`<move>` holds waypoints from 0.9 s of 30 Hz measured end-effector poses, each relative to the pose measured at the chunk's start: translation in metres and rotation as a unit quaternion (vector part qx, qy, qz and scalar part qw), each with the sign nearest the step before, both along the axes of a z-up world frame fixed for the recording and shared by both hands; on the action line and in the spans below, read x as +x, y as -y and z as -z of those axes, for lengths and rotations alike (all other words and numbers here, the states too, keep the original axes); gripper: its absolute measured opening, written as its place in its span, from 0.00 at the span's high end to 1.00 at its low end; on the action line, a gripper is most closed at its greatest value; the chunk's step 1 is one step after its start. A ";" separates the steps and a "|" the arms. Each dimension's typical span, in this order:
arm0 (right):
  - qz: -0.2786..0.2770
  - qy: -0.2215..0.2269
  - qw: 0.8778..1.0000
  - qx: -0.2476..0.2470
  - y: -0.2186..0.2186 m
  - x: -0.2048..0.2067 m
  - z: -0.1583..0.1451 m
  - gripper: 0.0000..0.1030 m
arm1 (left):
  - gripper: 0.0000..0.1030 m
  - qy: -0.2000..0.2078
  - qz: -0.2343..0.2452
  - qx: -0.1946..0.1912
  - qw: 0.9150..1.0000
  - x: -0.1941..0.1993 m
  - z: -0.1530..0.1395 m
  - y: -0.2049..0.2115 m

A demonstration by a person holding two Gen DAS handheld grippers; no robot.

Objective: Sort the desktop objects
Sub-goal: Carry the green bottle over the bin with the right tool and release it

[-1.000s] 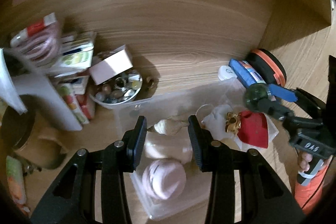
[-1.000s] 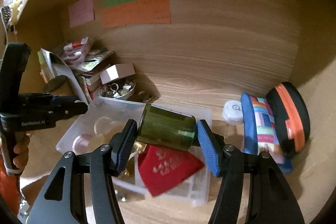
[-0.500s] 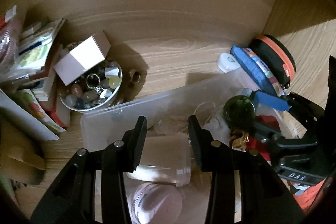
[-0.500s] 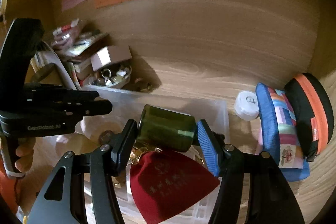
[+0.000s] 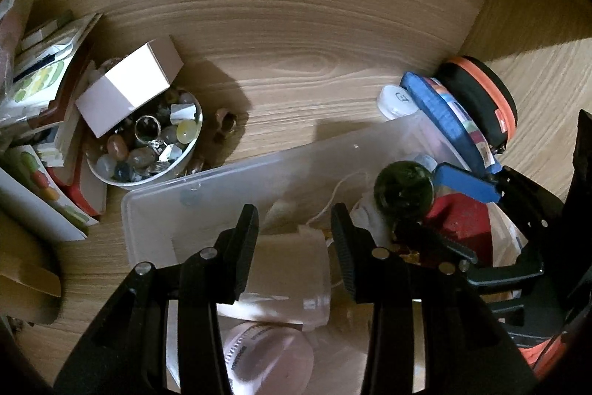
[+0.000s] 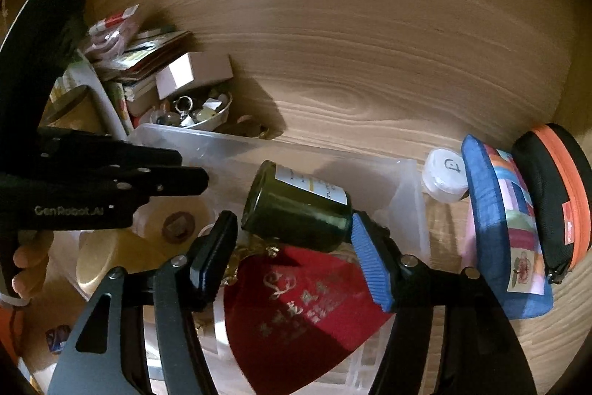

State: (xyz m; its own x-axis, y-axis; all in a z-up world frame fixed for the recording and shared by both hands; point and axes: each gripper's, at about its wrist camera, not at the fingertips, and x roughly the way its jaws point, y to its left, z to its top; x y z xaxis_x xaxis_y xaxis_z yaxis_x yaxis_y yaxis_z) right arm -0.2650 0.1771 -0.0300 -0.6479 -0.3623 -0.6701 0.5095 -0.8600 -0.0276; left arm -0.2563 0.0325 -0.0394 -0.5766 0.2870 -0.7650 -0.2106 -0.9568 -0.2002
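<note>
Glass jar: dark green jar (image 6: 296, 213) pinched end to end by right gripper (image 6: 294, 239), tilted above clear plastic bin (image 6: 407, 173)
Handling: likely rigid, slippery, breakable; hold lid and base
Left gripper (image 5: 294, 239): spread, empty, over bin's pale tub (image 5: 292, 269)

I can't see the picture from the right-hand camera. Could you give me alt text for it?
The right gripper holds a dark green glass jar tilted on its side above a clear plastic bin, with a red drawstring pouch below it. The left gripper reaches in from the left, over the same bin. A bowl of trinkets and two zip pouches sit on the wooden desk.
</note>
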 end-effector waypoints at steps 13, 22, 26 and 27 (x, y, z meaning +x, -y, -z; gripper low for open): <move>-0.010 -0.019 1.000 -0.012 0.001 0.014 -0.011 0.27 | 0.44 -0.023 -0.004 -0.001 1.000 0.012 -0.015 -0.002; -0.001 -0.055 0.998 -0.025 -0.004 0.025 -0.029 0.22 | 0.36 -0.059 -0.022 -0.031 0.998 0.031 -0.039 0.001; 0.009 -0.073 0.997 -0.027 -0.007 0.031 -0.041 0.22 | 0.35 -0.068 -0.030 -0.043 0.996 0.044 -0.047 0.005; 0.009 -0.075 0.997 -0.030 -0.009 0.033 -0.045 0.22 | 0.35 -0.072 -0.032 -0.046 0.996 0.048 -0.050 0.006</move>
State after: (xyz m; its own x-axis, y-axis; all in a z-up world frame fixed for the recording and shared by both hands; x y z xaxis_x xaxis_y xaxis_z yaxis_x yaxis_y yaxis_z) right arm -0.2323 0.1858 0.0147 -0.7465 -0.3857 -0.5421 0.4876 -0.8715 -0.0514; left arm -0.2087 0.0262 0.0102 -0.6967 0.1785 -0.6948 -0.1684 -0.9822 -0.0835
